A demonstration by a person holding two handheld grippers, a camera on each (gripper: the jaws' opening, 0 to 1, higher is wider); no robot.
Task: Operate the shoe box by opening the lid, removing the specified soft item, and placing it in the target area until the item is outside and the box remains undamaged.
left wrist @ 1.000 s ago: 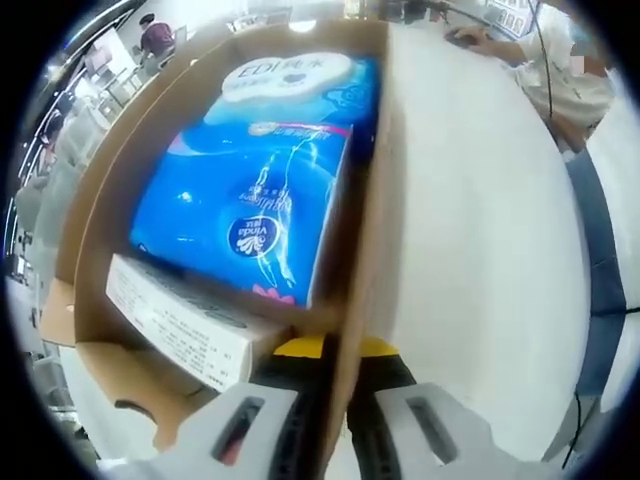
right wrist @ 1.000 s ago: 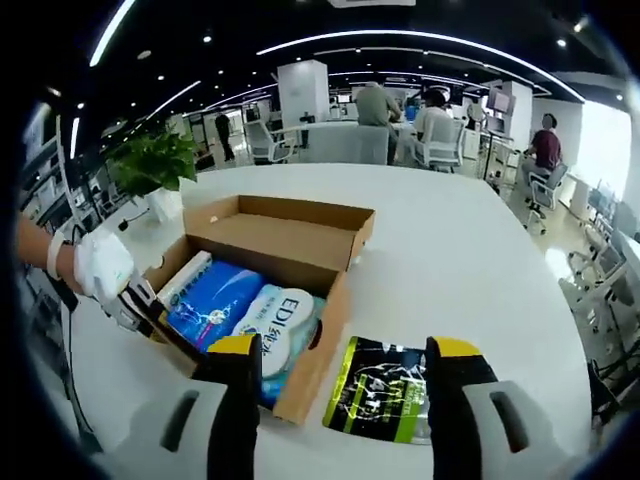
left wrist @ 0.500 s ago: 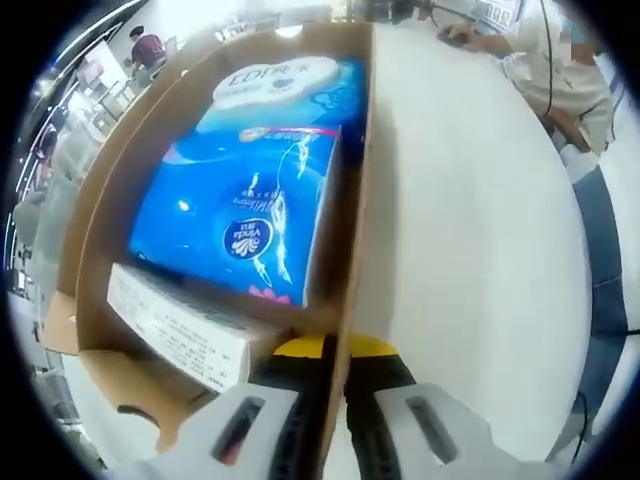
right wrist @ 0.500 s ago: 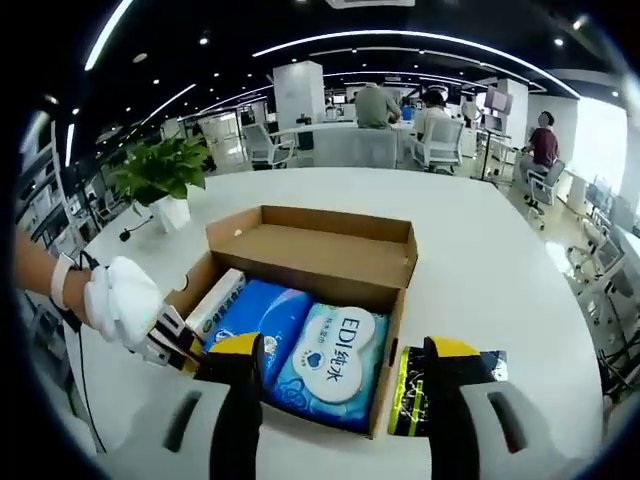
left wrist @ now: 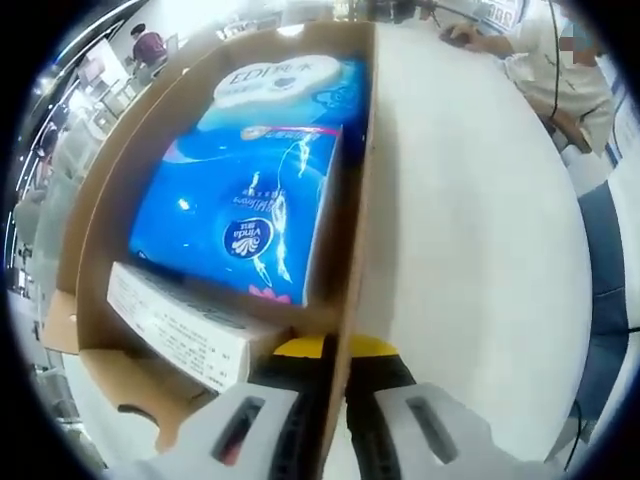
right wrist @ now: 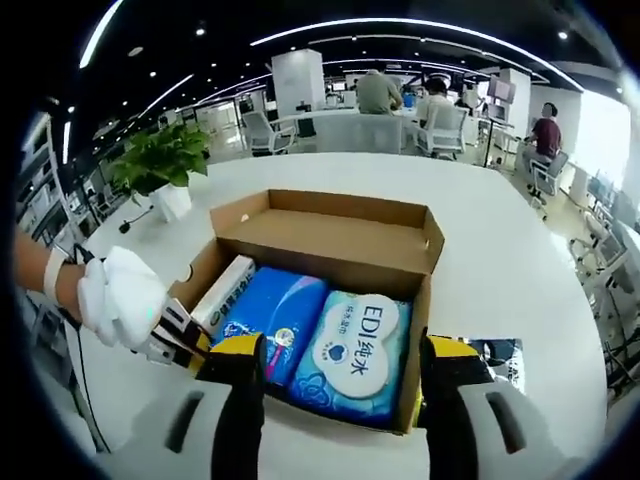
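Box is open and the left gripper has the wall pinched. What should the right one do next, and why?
Probably lower the open right gripper onto the light-blue wipes pack directly beneath its jaws. The shoe box lid is folded back, the soft packs lie exposed, and the left gripper is clamped on the near wall, steadying it.

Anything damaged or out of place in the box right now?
Nothing stands out. The shoe box sits open on the white table, its walls straight, with no tear showing. The blue tissue pack, light-blue wipes pack and white carton lie side by side inside. The left gripper pinches one wall.
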